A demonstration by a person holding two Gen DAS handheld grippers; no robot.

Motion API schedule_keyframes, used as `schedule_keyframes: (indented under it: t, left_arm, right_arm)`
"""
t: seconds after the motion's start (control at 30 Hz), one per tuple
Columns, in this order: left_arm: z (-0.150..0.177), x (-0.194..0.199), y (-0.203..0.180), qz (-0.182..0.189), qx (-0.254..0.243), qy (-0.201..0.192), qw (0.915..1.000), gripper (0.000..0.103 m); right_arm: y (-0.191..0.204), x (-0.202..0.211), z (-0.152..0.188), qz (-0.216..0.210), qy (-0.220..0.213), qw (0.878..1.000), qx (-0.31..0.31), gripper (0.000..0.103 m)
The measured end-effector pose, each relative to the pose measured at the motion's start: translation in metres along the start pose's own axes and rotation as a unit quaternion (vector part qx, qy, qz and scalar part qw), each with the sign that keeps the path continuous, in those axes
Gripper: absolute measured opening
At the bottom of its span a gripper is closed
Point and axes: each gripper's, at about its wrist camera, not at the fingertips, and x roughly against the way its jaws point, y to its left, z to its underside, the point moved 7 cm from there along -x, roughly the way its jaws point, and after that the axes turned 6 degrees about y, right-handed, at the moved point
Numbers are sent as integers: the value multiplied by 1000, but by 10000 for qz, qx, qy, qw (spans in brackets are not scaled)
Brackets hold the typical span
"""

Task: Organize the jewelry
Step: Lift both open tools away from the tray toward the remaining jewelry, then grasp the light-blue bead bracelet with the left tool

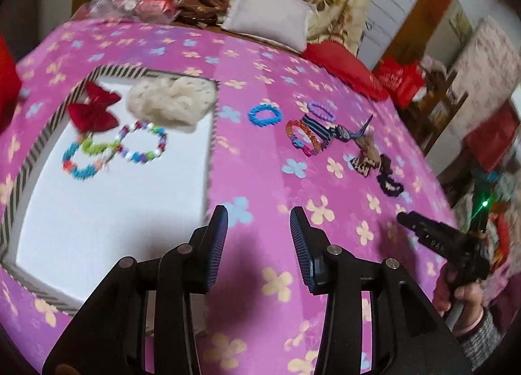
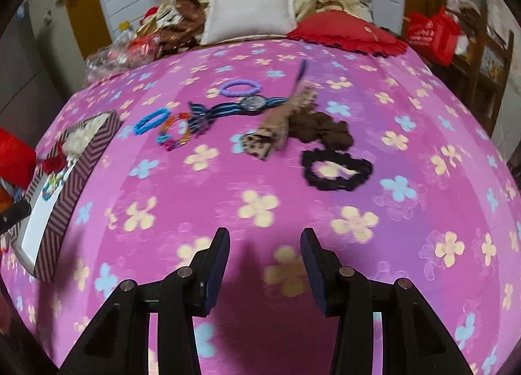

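Jewelry waits mid-frame on the pink bedspread (image 2: pixel 260 205): blue bracelet (image 2: pixel 150 121), watch (image 2: pixel 254 104), black scrunchie (image 2: pixel 335 170), all light and soft, best pinched across one band. Striped box (image 1: pixel 42 137) sits left. Left gripper (image 1: pixel 259 241) and right gripper (image 2: pixel 265 261) both gape, holding nothing
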Motion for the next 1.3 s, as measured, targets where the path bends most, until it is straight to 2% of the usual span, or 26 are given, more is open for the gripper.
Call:
schedule_keyframes:
  t: [0.13, 0.27, 0.37, 0.5, 0.7, 0.87, 0.9, 0.93, 0.97, 1.07, 1.17, 1.3]
  left_arm:
    - [-26, -24, -20, -174, -81, 253, 9995, 39]
    - [-70, -63, -24, -441, -19, 554, 9975, 39]
    - [-103, -96, -23, -723, -42, 688, 9950, 39]
    - [-137, -141, -26, -1292, -410, 717, 9882, 39]
    - [-161, -197, -20, -1378, -470, 961, 9847, 39]
    - [-161, -215, -8, -1452, -354, 1117, 9824, 38]
    - [-161, -214, -9, -1475, -378, 1082, 9824, 33]
    - [-160, -213, -9, -1531, -384, 1070, 9817, 17]
    - [-159, -212, -10, -1527, -355, 1079, 9817, 9]
    - [-148, -208, -16, -1482, -318, 1169, 9815, 9]
    - [-125, -197, -26, -1484, -559, 1211, 9799, 9]
    - [-83, -173, -34, -1169, -600, 1378, 9817, 9]
  right_arm:
    - [-23, -4, -5, -211, -166, 9993, -241, 42]
    - [-38, 0, -12, -336, -506, 9975, -353, 42]
    - [-48, -1, -14, -431, -696, 9957, -435, 43]
    - [-54, -6, -12, -603, -626, 9952, -441, 43]
    - [-56, 3, -14, -698, -750, 9942, -316, 43]
    - [-63, 0, -13, -775, -685, 9935, -469, 43]
    - [-64, -1, -13, -771, -675, 9936, -485, 43]
    - [-64, -2, -13, -766, -665, 9936, -502, 43]
    - [-65, -2, -13, -739, -662, 9938, -505, 43]
    - [-67, -5, -12, -593, -663, 9948, -496, 43]
    - [-70, -7, -11, -549, -632, 9950, -542, 43]
    - [-73, -10, -10, -528, -609, 9949, -603, 43]
